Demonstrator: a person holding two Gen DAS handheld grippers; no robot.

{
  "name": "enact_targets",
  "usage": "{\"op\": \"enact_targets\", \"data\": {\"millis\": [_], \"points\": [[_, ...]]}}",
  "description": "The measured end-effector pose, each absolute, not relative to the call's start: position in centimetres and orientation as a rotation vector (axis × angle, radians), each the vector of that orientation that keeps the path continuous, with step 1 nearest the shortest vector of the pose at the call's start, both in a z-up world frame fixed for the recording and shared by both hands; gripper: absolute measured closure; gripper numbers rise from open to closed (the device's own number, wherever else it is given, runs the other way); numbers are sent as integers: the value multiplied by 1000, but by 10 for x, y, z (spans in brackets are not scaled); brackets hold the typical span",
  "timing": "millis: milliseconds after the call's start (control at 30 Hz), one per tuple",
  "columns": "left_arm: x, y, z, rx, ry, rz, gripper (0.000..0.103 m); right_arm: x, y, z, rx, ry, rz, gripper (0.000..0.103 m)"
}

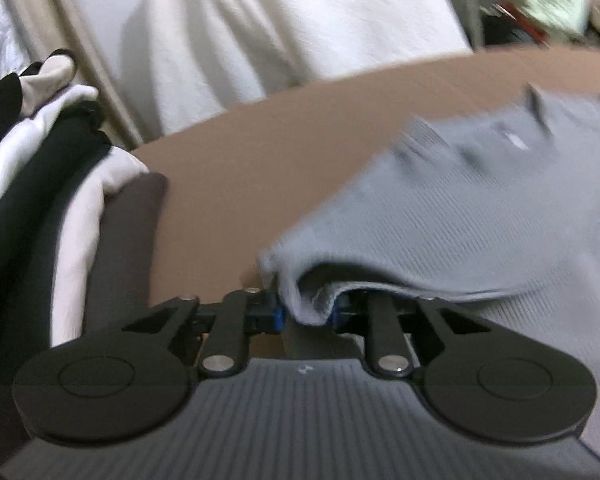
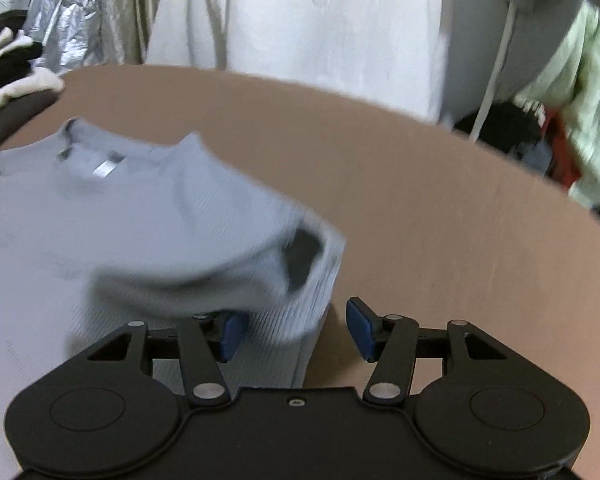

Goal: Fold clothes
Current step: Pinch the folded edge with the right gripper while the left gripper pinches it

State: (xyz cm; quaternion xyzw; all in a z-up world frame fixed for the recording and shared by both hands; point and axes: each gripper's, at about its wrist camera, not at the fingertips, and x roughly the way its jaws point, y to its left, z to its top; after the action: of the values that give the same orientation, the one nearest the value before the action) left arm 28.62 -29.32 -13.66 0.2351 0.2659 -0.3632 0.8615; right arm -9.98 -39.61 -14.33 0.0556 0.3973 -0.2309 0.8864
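Note:
A light grey ribbed T-shirt lies on a brown table. My left gripper is shut on the shirt's sleeve edge, which is lifted and draped over its fingers. In the right wrist view the same shirt lies to the left, collar and label toward the far side, one sleeve folded over the body. My right gripper is open, its blue pads wide apart; the sleeve cuff hangs just in front of the left pad and I cannot tell if it touches.
A stack of folded black and white clothes sits at the table's left edge, also seen in the right wrist view. White fabric hangs behind the table. A heap of green, red and dark clothes lies at the far right.

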Motion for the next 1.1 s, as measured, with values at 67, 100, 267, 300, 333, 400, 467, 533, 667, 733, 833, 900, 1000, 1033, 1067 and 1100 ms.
{"op": "enact_targets", "data": {"millis": [67,100,267,300,333,400,467,533,667,733,833,900,1000,1033,1067,1100], "points": [[315,-296,-126,351,613,-751,89,-88,-403,-138,78,800,-506,43],[328,-293,-121,269,636,-736,89,-84,-408,-135,84,779,-521,43],[357,-265,-115,-13,689,-755,84,-87,-434,-133,282,652,-600,44],[356,-262,-117,-3,698,-780,84,-89,-437,-135,318,642,-593,44],[354,-260,-119,22,705,-802,84,-92,-439,-137,352,634,-586,44],[346,-257,-123,84,696,-855,77,-90,-439,-139,361,632,-566,44],[336,-255,-125,153,663,-914,68,-89,-439,-141,371,631,-547,44],[325,-254,-126,208,625,-970,61,-88,-439,-143,381,629,-528,48],[300,-270,-122,333,595,-1140,54,-85,-439,-147,400,626,-489,76],[287,-288,-125,462,527,-1069,31,-82,-438,-148,392,632,-480,92],[292,-312,-137,559,483,-938,22,-79,-433,-148,361,616,-497,94],[308,-318,-143,498,575,-963,25,-79,-434,-149,370,620,-502,95],[322,-318,-146,396,679,-975,86,-82,-433,-150,376,621,-508,95],[321,-316,-145,399,659,-956,98,-84,-433,-150,381,617,-509,95],[318,-314,-143,403,630,-950,97,-85,-433,-148,384,610,-511,95],[312,-311,-140,404,592,-947,98,-86,-433,-147,387,603,-513,95]]}}
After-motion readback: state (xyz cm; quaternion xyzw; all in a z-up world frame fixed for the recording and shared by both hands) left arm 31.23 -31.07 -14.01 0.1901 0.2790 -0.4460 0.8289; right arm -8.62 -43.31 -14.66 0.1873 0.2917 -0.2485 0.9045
